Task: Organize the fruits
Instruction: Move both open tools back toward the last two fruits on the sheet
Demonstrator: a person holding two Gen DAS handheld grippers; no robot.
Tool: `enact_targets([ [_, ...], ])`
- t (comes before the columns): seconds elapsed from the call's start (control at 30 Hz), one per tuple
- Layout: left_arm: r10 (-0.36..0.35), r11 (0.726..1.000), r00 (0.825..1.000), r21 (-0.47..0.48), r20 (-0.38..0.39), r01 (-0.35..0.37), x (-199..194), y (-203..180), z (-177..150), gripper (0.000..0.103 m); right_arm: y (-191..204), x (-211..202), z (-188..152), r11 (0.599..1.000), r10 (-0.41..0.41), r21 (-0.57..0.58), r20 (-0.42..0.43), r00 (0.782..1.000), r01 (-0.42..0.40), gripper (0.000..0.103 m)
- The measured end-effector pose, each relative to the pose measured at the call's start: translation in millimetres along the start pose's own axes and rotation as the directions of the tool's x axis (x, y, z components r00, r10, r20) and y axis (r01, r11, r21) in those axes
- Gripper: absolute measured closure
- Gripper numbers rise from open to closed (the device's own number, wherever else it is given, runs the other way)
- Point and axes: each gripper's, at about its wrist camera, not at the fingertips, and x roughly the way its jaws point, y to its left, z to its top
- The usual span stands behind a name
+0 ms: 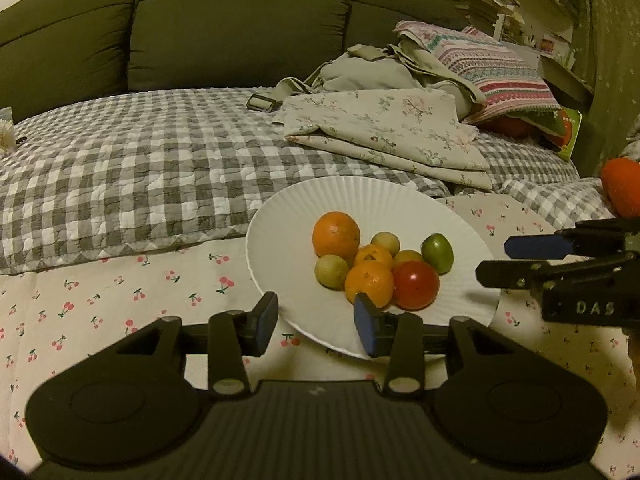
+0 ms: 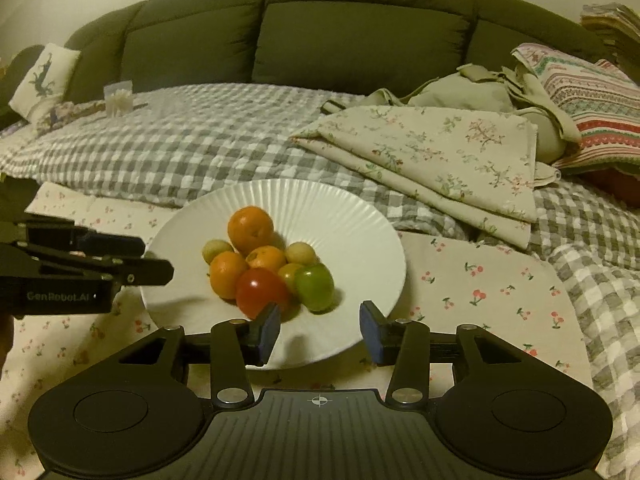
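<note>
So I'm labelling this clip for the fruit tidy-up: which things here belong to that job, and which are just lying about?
Part of the job:
- white plate
- oranges
- red tomato
- green fruit
- small yellow-green fruits
- left gripper and right gripper, both open, nothing held

Lying about:
- folded floral cloth
- striped pillow
- beige bag
- checked quilt
</note>
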Motion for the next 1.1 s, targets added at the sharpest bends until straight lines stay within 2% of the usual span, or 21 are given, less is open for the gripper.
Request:
enact_targets([
  [0.3, 0.005, 1.000, 1.000, -0.023, -0.005, -0.005, -17, -4, 0, 0.061, -6, -18, 11, 0.998, 0.023, 0.054, -0.002, 1.000, -0.023, 0.059],
  [0.47, 0.005, 1.000, 1.000, -0.020, -0.018, -0.006, -28, -11, -2, 0.060, -5, -32, 16, 0.998, 0.032, 0.059, 0.009, 0.999, -0.033, 0.056],
  [0.6, 0.017, 1.000, 0.999, -0.014, -0.031, -0.018, -37, -17, -7, 0.055, -5, -45, 16, 0.997, 0.029, 0.066, 0.009, 1.000, -0.029, 0.056],
  [0.8, 0.020, 0.998, 0.997, -0.051, -0.080, -0.025, -49, -21, -15, 0.055, -2, -70, 9, 0.999, 0.037, 0.026, 0.002, 0.999, -0.037, 0.056],
  [0.97, 0.047, 0.993, 0.989, -0.097, -0.139, -0.061, -55, -22, -24, 0.050, -1, -83, 6, 0.998, 0.056, 0.039, 0.001, 0.998, -0.056, 0.053],
  [1.1, 0.013, 0.988, 0.985, -0.152, -0.174, -0.040, -55, -23, -31, 0.050, 7, -98, -5, 0.998, 0.054, -0.007, -0.014, 0.998, -0.054, 0.053],
])
